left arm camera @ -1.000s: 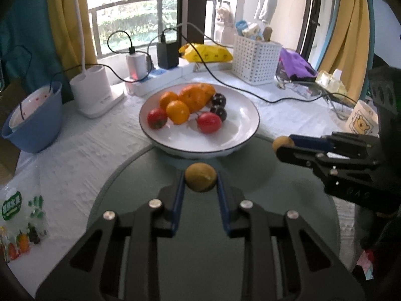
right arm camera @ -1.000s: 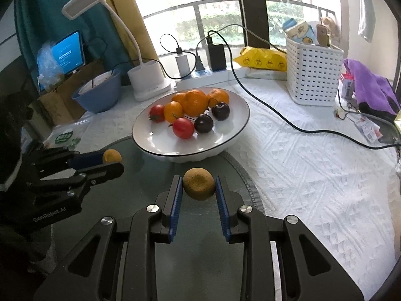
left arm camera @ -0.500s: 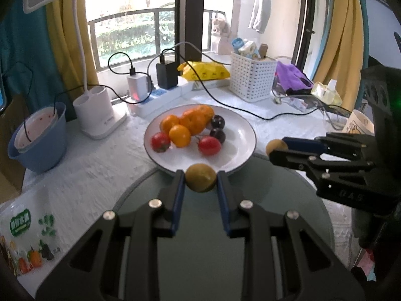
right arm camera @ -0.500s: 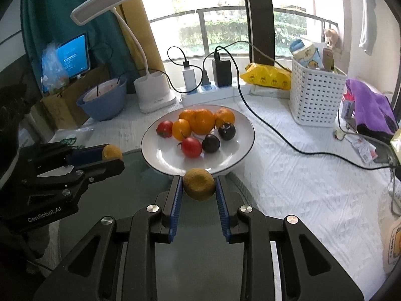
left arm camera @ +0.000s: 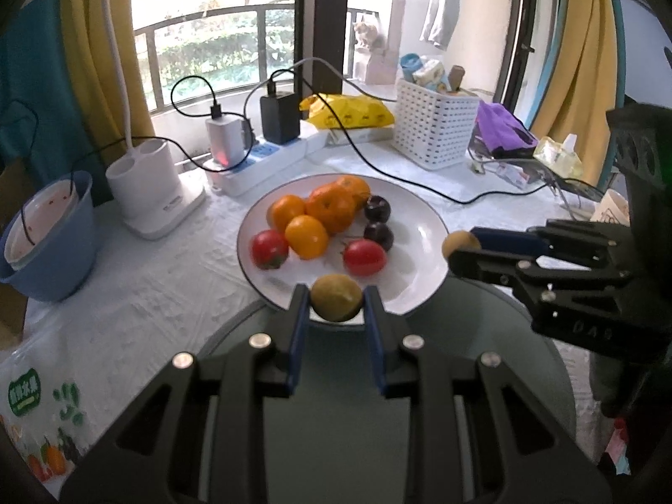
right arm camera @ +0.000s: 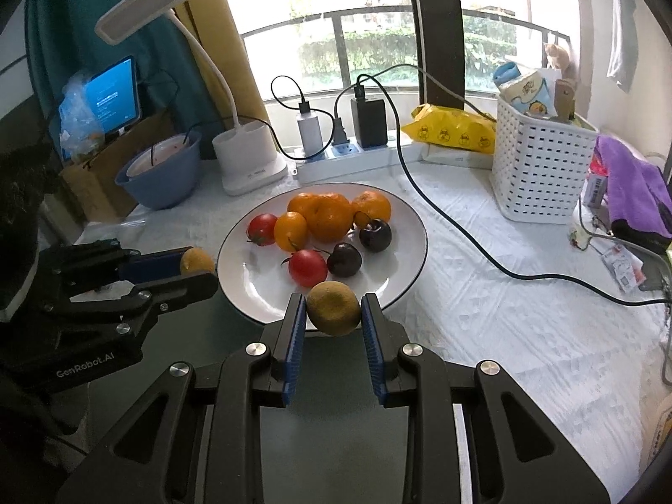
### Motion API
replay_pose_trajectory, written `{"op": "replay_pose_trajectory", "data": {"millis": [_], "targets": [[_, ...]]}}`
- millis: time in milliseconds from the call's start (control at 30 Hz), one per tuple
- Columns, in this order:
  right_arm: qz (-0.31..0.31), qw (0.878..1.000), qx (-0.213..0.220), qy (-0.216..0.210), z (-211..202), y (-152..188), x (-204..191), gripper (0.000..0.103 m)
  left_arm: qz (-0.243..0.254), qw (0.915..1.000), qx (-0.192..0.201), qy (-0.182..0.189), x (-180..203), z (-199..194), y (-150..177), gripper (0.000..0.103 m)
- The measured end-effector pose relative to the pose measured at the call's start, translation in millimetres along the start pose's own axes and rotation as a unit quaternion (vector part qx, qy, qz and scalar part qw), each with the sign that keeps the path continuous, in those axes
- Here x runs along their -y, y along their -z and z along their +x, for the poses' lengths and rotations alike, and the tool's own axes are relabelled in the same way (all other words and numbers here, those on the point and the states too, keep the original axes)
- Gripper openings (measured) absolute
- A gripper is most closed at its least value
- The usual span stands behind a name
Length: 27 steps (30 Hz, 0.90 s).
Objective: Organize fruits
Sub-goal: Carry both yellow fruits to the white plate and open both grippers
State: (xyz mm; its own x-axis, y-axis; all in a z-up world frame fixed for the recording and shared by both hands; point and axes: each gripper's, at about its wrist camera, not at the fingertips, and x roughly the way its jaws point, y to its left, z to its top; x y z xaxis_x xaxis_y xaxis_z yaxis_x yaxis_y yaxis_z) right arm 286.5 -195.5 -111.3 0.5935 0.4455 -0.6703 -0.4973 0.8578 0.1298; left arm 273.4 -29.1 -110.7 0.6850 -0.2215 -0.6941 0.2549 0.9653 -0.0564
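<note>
1. At the white round plate's (left arm camera: 424, 218) six-o'clock rim, the left gripper (left arm camera: 336, 306) clamps a small brownish-green round fruit (left arm camera: 336, 302); carry it well inside before releasing.
2. The right gripper (right arm camera: 334, 308) pinches a similar dull-yellow fruit (right arm camera: 334, 307); set it at four o'clock, clear of the cherries (right arm camera: 344, 258).

We can't read the snack bag (left arm camera: 29, 416), cut by left edge; plate (right arm camera: 403, 218) near rim hidden behind held fruit (right arm camera: 334, 308).

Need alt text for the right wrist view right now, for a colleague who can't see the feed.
The right gripper pinches a yellow-green fruit at the near rim of a white plate holding oranges, tomatoes and dark cherries. At left, the left gripper grips a second small fruit beside the plate. Behind stand a desk lamp, power strip and white basket.
</note>
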Motion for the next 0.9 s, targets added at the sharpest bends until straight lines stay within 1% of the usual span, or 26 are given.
{"op": "replay_pose_trajectory", "data": {"millis": [267,467,633,900], "targets": [[0.002,1.0,-0.002,0.0,9,-5,3,0.029,-0.015,0.9998,-0.01,0.004,-8,13,-4,0.028],[0.009,1.0,0.001,0.004,8,-5,5,0.029,-0.015,0.9998,-0.011,0.002,-10,13,-7,0.029],[0.008,1.0,0.004,0.007,3,-5,4,0.029,-0.015,0.9998,-0.009,0.003,-8,8,-6,0.029],[-0.001,1.0,0.007,0.005,-9,-2,-6,0.029,-0.01,0.9999,0.004,0.003,-1,-13,-1,0.029]]}}
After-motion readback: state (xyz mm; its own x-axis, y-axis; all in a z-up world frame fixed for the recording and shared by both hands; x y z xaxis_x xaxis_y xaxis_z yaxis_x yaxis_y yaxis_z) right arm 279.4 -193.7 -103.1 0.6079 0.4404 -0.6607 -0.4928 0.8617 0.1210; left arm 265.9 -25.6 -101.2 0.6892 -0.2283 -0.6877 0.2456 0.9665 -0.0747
